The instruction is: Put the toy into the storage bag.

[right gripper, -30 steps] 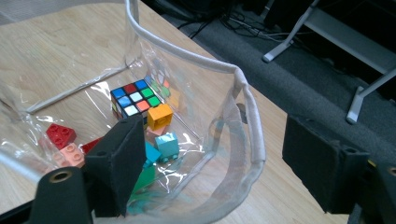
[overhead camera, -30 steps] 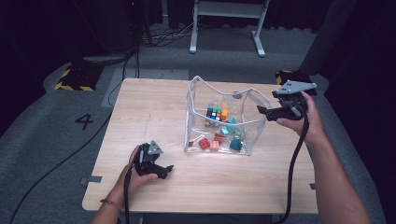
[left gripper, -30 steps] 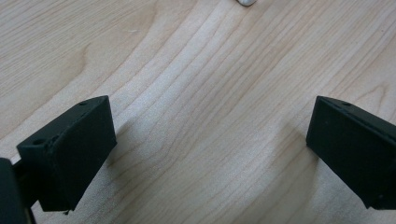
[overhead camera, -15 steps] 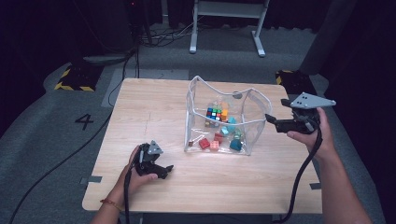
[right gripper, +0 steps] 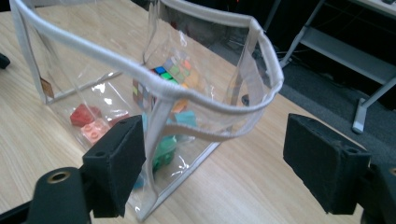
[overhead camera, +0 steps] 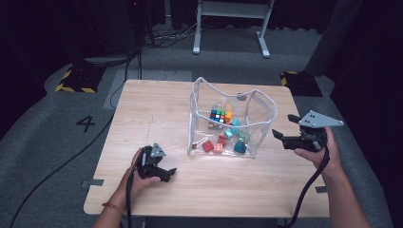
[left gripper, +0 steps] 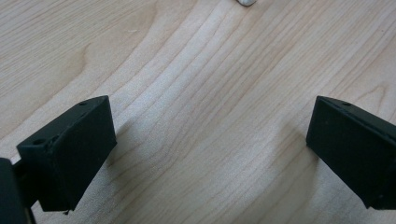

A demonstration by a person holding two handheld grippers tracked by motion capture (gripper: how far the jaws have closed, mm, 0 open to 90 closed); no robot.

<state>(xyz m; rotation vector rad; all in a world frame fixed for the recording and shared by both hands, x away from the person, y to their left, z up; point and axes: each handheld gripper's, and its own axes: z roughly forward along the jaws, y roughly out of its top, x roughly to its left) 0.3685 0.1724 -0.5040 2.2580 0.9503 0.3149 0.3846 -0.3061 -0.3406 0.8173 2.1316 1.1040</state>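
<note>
**A:** What step is this, would you say?

**B:** An approach, I'd judge. The right claw [overhead camera: 280, 135] hangs off the table's [overhead camera: 157, 109] right edge, released, jaws spread wide and holding nothing. The clear bag [overhead camera: 231, 118] stands just ahead of it, near but not touching. From the right gripper view, the bag's [right gripper: 154, 88] near corner and white-trimmed rim sit just beyond the two pads, closer to the left one.

**A:** And the left claw [overhead camera: 166, 173]?

**B:** Resting low on the table by the near edge, well apart from the bag, which is ahead of it and off to its right. Also released: the left gripper view shows its jaws wide with only bare wood [left gripper: 201, 116] between them.

**A:** So what does the next move call for?

**B:** Probably easing the right claw forward until the rim or the corner seam lies between the pads, then clenching. The plastic is thin and floppy, so it could buckle or slide away if pushed.

**A:** How does the bag look?

**B:** Upright, open at the top, see-through with wavy walls. Inside at the bottom are a puzzle cube [overhead camera: 217, 115] and small toy blocks [overhead camera: 223, 141] in red, pink, orange and teal.
</note>
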